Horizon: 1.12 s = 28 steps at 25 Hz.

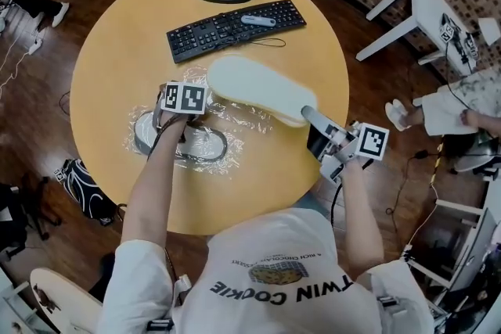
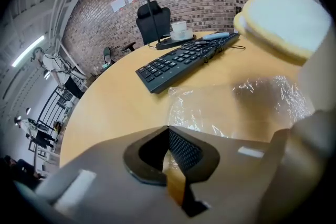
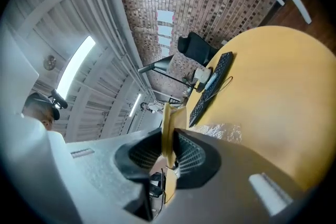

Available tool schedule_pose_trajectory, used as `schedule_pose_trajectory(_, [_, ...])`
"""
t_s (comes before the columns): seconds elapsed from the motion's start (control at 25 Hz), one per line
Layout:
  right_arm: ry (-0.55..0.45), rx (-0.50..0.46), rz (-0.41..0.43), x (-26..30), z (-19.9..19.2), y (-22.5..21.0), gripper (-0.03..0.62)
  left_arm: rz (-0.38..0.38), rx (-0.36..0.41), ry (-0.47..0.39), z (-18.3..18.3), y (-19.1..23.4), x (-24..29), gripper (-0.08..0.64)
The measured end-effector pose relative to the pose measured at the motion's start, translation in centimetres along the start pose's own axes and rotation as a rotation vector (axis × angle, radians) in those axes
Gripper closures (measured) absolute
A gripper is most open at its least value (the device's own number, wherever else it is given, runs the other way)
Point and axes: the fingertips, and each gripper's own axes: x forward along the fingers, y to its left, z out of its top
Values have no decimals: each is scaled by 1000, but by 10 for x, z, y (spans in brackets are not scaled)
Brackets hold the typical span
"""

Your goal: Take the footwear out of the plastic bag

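A round wooden table [image 1: 109,74] fills the head view. Left of centre on it lies the crumpled clear plastic bag [image 1: 243,121], with a grey slipper [image 1: 196,143] inside. Just above the bag, at the frame's centre, a cream slipper [image 1: 258,87] is held sole up, clear of the bag. A black keyboard [image 1: 235,27] lies across the upper middle. The right gripper [image 1: 311,118], lower right, pinches the cream slipper's thin edge between its jaws. The left gripper [image 2: 168,134] has its jaws pressed together on the bag's film.
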Motion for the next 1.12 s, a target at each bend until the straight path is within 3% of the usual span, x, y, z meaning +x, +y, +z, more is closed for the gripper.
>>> schedule_pose_trajectory(0.28, [25,68,10,50,-19,-42,525,-9,-26,-21,-2,1,-2,560])
schedule_pose_trajectory(0.52, [62,140,-52,69,-40,-75,525,-18,-48,-37,-4,3,-1,560])
schedule_pose_trajectory(0.64, [69,146,-127,71,-48,-91,525,-20,-52,-43,-4,5,-1,560])
schedule_pose_trajectory(0.84, [105,94,-274,69,-53,-103,517,-19,-56,-49,-4,4,0,558])
schedule_pose_trajectory(0.92, [140,18,-305,71,-54,-106,509,-18,-45,-42,-5,3,0,558])
schedule_pose_trajectory(1.12, [224,-148,-497,65,-62,-124,465,13,15,-68,-6,0,-11,557])
